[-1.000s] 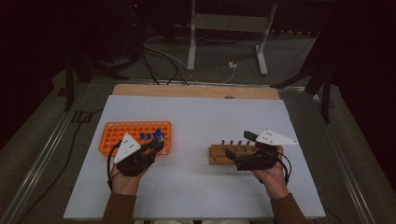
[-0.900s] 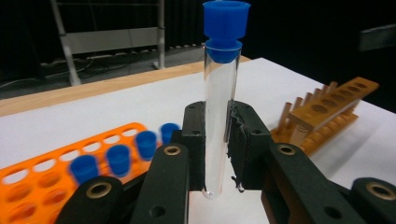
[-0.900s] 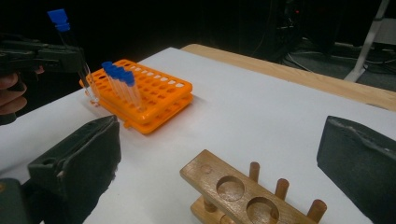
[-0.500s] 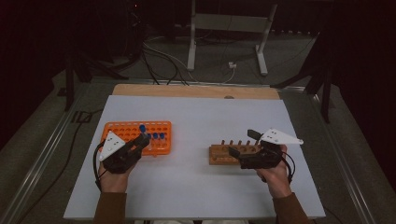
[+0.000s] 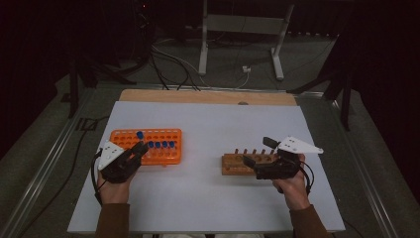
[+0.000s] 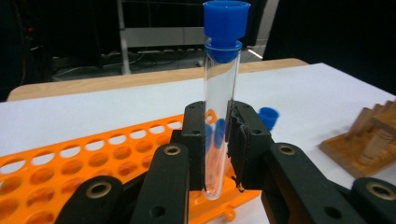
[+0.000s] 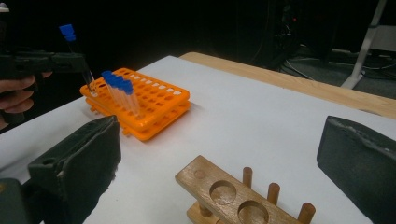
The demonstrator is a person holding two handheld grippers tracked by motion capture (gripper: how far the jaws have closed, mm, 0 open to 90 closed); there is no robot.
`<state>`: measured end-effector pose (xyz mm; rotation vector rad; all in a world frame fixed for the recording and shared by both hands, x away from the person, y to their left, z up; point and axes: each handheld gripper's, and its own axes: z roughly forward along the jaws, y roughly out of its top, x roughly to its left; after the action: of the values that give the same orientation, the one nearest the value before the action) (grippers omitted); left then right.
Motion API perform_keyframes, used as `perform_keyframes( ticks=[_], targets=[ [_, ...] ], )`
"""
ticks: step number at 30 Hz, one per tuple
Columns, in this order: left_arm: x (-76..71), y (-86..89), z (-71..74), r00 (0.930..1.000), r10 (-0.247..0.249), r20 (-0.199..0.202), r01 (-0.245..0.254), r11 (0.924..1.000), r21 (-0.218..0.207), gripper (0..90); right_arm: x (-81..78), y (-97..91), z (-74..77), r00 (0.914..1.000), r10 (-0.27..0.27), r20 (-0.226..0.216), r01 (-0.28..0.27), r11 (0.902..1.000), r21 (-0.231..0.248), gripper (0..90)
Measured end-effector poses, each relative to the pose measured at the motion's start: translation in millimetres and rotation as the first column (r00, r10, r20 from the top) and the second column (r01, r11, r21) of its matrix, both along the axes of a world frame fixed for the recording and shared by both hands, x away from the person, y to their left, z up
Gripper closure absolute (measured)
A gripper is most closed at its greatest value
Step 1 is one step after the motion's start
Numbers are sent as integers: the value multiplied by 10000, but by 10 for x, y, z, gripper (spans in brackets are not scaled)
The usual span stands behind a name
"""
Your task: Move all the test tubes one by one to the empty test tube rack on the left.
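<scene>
So the left gripper (image 6: 219, 140) has its jaws clamped on a clear test tube (image 6: 219, 116) with a blue cap (held upright), just above the front corner of the orange rack (image 5: 148, 145). A few more blue-capped tubes (image 5: 161, 144) stand in that rack. Well off to the right of the rack sits a wooden stand (image 5: 242, 163), and the right gripper (image 5: 257, 153) hovers over it, jaws spread wide with nothing between them.
</scene>
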<state>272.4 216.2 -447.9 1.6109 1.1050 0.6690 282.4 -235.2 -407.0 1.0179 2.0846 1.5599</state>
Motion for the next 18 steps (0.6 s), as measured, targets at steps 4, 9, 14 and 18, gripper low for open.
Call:
perform_keyframes(
  ticks=[4,9,14,18],
  targets=[
    [23,29,-57,9998,165,65,-166,9997,192,783,2,0,-3,10000,21,-21,-21,10000,14,3],
    [64,40,-114,9993,360,100,-364,9985,399,783,1,13,-7,10000,67,-11,-67,10000,-2,3],
    [122,40,-148,9984,525,209,-536,9969,572,782,-3,21,-9,9999,105,-9,-105,9999,-13,3],
    [194,35,-225,9982,596,34,-597,9958,695,783,-1,24,-13,9999,112,-18,-112,9999,-10,3]
  ],
)
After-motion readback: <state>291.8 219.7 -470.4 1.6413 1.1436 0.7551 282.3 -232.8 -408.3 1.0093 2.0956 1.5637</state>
